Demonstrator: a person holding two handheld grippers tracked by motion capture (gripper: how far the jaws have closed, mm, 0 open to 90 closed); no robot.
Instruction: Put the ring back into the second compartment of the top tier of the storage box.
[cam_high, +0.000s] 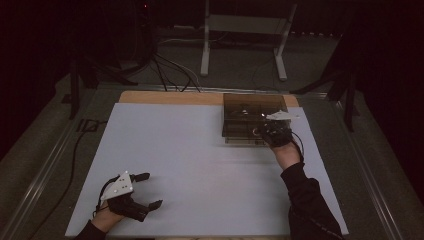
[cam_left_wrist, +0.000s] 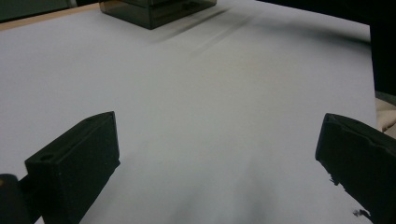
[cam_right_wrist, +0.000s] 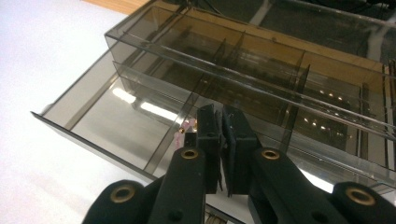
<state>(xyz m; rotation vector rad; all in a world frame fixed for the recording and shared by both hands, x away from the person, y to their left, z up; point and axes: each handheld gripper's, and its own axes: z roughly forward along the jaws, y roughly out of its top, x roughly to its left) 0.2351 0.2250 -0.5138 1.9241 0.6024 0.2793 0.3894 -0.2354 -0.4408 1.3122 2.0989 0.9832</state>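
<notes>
Right hand-held gripper is seen clenched over the pulled-out drawer of the smoky organiser box at the worktop's far right — something small and pink beside its tips, seemingly being placed. Left hand-held gripper is left released — next, a careful release is called for.

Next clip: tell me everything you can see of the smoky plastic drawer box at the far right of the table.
The drawer box is clear, smoke-brown plastic, low and rectangular, sitting flat at the far right edge of the white sheet. Thin dividers split it into compartments. Its lower drawer is pulled out toward the person and looks mostly bare. The right tongs, jaws together, reach over that drawer beside something small and pinkish; whether they touch the box is unclear.
</notes>
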